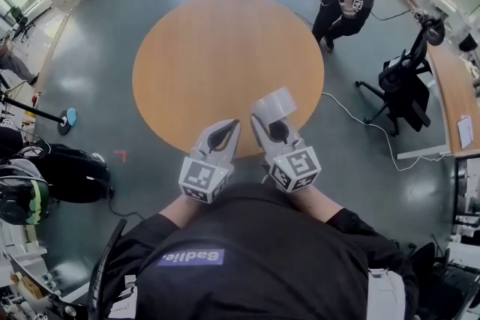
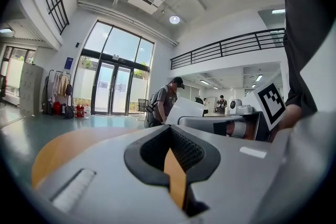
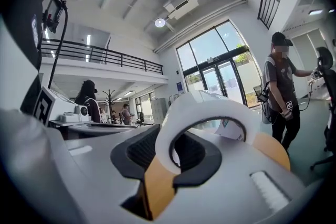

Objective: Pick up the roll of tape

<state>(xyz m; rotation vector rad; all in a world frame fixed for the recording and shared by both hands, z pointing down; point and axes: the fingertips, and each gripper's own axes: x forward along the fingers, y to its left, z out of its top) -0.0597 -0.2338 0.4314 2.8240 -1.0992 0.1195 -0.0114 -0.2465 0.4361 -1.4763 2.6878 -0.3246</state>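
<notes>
Your right gripper (image 1: 268, 125) pinches the roll of tape (image 3: 210, 107) by one wall; a jolt could drop it. Left gripper (image 1: 223, 133) fingers closed, empty.

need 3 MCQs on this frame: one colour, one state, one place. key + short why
1. Round table top colour? A blue B orange C white
2. Left gripper jaws? A wide apart B together, empty C clamped on a bottle
3. Where is the roll of tape? A lying on the table B in the left gripper C clamped in the right gripper
Key: 1 B, the head view shows orange. 2 B, its view shows the jaws meeting, nothing between. 3 C, the ring stands between the right jaws.
</notes>
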